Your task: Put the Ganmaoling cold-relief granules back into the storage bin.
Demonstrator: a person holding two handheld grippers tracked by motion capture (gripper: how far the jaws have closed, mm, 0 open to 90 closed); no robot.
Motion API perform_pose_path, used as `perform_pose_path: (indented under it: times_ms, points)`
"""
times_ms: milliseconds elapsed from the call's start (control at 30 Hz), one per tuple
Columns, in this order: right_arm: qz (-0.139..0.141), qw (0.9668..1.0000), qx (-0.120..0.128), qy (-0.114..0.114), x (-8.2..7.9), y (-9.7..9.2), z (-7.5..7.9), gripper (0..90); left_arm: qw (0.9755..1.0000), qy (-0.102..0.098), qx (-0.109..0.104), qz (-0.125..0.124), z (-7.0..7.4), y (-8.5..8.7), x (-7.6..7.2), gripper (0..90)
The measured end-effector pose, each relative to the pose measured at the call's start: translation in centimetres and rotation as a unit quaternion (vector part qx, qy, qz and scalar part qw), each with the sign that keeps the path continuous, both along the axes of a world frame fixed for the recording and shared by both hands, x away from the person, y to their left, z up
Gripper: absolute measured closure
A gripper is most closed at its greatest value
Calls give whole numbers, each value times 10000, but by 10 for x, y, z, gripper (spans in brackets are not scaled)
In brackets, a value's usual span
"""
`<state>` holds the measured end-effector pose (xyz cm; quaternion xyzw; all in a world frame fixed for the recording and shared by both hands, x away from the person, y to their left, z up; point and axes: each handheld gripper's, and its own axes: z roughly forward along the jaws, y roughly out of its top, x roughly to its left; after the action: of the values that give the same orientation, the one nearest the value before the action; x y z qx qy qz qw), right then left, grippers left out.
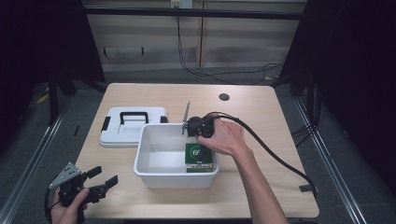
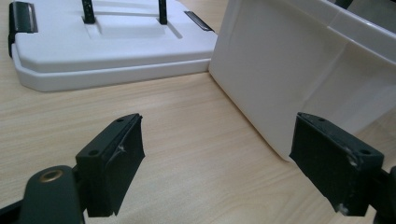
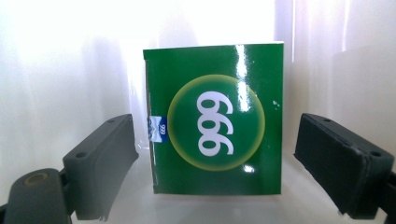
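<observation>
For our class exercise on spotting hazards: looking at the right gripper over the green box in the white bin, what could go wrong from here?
1. The green box lies close to the wall of the white bin, so one jaw of the open right gripper may catch that wall.
2. The box's glossy faces could slip from a light grip.
3. The right gripper's cable trails across the table and could snag.

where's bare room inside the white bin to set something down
Inside the white bin, the floor left of the green box is bare. The right near corner is crowded: the box lies there with the right claw open around it.
</observation>
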<state>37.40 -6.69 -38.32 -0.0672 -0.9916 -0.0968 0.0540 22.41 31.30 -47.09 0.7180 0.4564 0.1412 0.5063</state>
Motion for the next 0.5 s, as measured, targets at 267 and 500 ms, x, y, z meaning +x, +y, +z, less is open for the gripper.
perform_pose_path:
  times_ms: [267, 500]
  points:
    - [-73, 9993, 269, -264, -6, -10, 11, 132, 10000, 5, -2, 8, 0, -1, -1, 168]
    - [-195, 9971, 556, -482, -10, -17, 16, 138, 10000, 1, 1, 13, 0, 0, 0, 168]
